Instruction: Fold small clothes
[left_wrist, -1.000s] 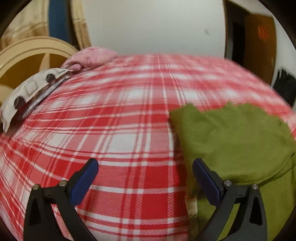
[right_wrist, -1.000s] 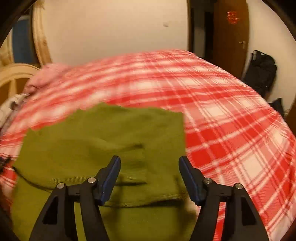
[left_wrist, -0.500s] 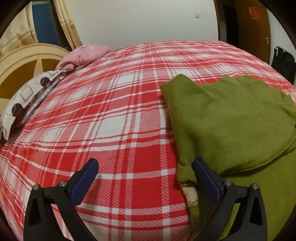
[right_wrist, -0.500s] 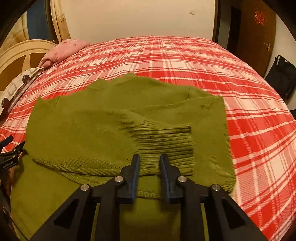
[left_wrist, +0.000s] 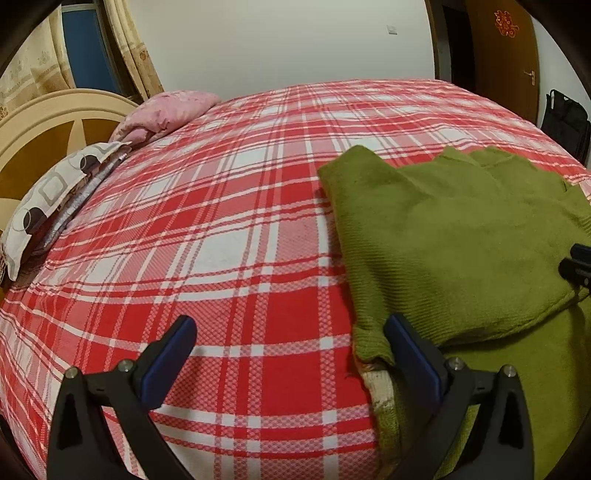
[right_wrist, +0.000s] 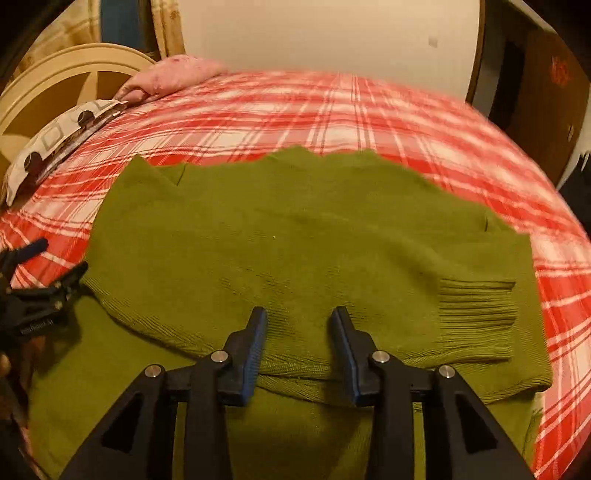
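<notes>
An olive green knit sweater (right_wrist: 295, 229) lies flat on the red plaid bedspread (left_wrist: 221, 236), a sleeve folded across its body. The sleeve's ribbed cuff (right_wrist: 476, 306) rests to the right. My right gripper (right_wrist: 299, 317) hovers at the near edge of the folded layer, left of the cuff. Its jaws are opening and stand partly apart, with no cloth pinched between them. My left gripper (left_wrist: 291, 339) is wide open over the bedspread, its right finger (left_wrist: 410, 350) beside the sweater (left_wrist: 461, 236)'s left edge. Each gripper shows at the other view's edge: right gripper (left_wrist: 576, 262), left gripper (right_wrist: 37, 280).
A patterned pillow (left_wrist: 55, 199) and a pink pillow (left_wrist: 166, 110) lie at the far left against a cream headboard (left_wrist: 44, 122). A brown door (left_wrist: 506, 55) and a black bag (left_wrist: 565, 122) stand beyond the bed at the right. Bare bedspread stretches left of the sweater.
My right gripper slid left along the sweater, away from the cuff; its jaws narrowed, then spread partly again. The left gripper stayed wide open in about the same place.
</notes>
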